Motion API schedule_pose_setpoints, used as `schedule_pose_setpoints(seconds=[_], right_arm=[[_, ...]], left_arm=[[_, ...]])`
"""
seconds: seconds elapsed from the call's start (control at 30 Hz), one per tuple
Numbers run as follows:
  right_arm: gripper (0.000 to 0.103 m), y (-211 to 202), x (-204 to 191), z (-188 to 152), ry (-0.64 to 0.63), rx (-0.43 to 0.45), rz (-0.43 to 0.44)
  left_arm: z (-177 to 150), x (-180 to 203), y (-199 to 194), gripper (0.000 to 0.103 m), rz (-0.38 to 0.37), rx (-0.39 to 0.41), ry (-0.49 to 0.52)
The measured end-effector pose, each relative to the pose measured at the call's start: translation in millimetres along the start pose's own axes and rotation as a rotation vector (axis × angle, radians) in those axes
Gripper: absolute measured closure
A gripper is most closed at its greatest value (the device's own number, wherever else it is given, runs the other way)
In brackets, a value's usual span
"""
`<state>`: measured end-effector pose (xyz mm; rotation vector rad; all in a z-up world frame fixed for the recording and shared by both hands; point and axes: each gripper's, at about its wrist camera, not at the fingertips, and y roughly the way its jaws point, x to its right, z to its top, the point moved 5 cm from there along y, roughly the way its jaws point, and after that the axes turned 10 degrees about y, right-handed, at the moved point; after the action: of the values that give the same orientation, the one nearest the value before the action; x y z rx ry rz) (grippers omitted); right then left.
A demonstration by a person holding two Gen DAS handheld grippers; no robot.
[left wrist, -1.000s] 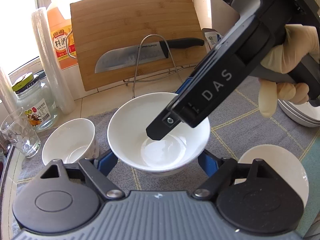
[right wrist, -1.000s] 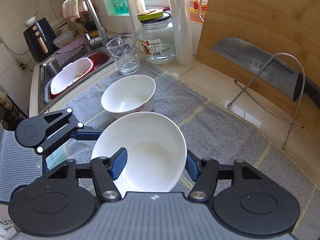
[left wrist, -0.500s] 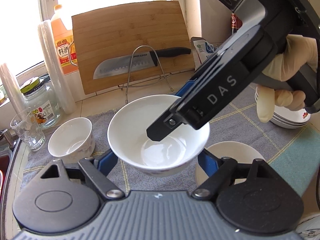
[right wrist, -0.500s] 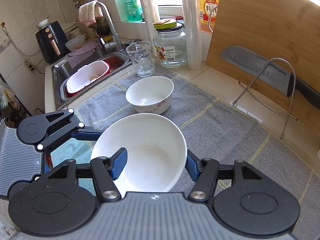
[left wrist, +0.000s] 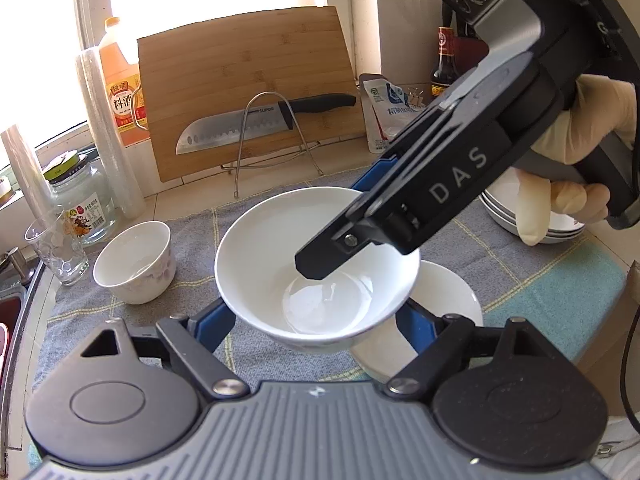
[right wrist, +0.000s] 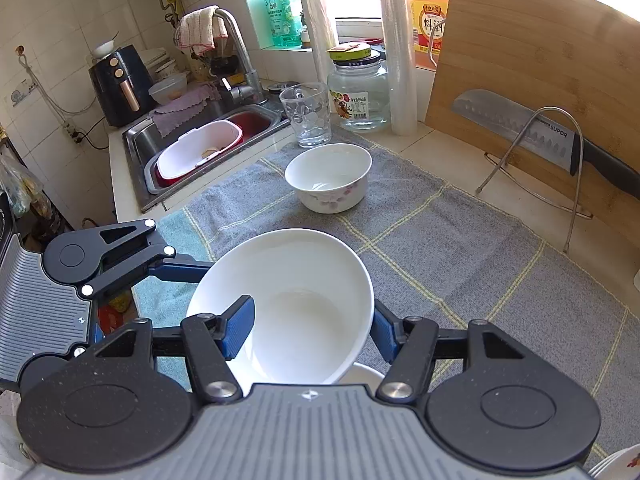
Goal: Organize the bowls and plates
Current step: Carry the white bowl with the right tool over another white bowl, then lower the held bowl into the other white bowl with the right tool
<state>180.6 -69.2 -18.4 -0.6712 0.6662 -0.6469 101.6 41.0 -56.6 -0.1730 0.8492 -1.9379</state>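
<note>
My left gripper (left wrist: 316,316) cradles the large white bowl (left wrist: 316,268) by its outer walls; my right gripper (right wrist: 312,326) pinches its rim, one pad inside. Ahead of my jaws: small flowered bowl (right wrist: 329,178). Only the left view shows the stacked plates (left wrist: 560,232) beyond my gloved right hand (left wrist: 576,152).

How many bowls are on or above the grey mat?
3: a large white bowl held above the mat, a small floral bowl beside the glass, and a white bowl under the held one. The dish stack at the right may hide more.
</note>
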Motion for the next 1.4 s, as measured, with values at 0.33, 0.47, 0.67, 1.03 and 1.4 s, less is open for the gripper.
schedule_pose_setpoints(seconds=[0.33,0.47,0.67,1.03,1.4], right_arm=[[0.036,-16.2,4.5,-23.7,0.034,0.006,-0.002],[0.036,-22.4,8.9,-32.2,0.049,0.011,-0.011],[0.036,-27.1,17.5,-42.7,0.079,0.008,-0.022],[0.036,-25.2,29.6,-52.4,0.095,-0.002,-0.045],[0.036,-17.6,31.2,-57.5,0.086,-0.023,-0.056]], left_arm=[[-0.9,21.2,-6.4,0.016,-0.047,-0.011,0.005],[0.4,28.7,-4.5,0.016,-0.063,-0.015,0.016],[1.7,38.4,0.8,0.016,-0.094,-0.022,0.026],[0.7,47.3,11.7,0.016,-0.12,-0.026,0.022],[-0.3,47.1,19.0,0.016,-0.129,-0.045,0.02]])
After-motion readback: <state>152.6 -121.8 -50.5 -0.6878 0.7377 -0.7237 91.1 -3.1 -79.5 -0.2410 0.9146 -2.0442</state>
